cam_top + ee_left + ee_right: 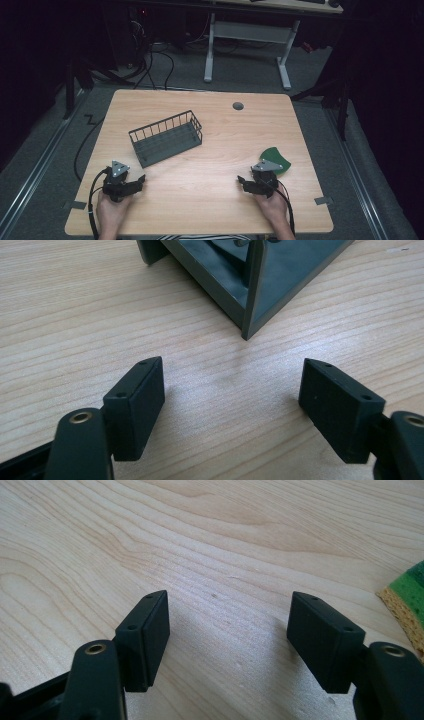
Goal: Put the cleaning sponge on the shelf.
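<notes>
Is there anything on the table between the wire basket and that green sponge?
No. In the high view, only bare wood separates the basket from the sponge.

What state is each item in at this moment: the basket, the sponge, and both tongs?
Wire basket: upright on the table, set at an angle, nothing seen inside.
Green sponge: lying on the table beside the right tongs, not held.
Left tongs: open, holding nothing, low over the table near the basket's corner.
Right tongs: open, holding nothing, low over bare wood.
Table: its round grommet hole sits near the far edge.
</notes>
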Tool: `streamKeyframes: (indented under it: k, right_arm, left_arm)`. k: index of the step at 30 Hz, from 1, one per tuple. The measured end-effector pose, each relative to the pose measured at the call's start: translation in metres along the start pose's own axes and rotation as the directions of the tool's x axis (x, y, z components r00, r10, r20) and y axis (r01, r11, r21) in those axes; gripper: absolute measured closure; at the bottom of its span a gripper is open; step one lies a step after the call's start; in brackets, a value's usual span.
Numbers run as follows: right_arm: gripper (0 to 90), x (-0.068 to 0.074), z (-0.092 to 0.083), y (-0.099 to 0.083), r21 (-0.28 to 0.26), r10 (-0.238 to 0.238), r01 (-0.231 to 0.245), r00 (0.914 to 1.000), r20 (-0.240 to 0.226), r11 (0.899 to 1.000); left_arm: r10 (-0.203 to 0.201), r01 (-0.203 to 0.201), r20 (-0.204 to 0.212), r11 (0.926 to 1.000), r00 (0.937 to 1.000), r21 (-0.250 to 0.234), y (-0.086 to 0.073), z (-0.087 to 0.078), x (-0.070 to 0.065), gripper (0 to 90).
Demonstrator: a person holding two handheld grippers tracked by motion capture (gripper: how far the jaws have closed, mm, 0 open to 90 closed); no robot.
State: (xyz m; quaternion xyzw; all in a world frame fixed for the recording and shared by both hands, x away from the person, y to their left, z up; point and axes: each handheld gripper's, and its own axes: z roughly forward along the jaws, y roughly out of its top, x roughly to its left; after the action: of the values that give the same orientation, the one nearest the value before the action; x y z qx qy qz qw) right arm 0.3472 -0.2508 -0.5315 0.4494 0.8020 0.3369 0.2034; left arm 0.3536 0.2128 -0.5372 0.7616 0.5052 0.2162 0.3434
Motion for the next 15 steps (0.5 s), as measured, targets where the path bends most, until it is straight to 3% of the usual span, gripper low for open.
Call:
streamKeyframes:
  k: [15]
  right_arm:
    - [31.2,-0.0002,-0.0001,0.0000,0.004,0.011,-0.011,0.9999,0.006,1.000]
  left_arm:
    - [-0.003,0.003,0.000,1.0000,1.0000,0.000,0.0003,0.0001,-0.0001,26.5]
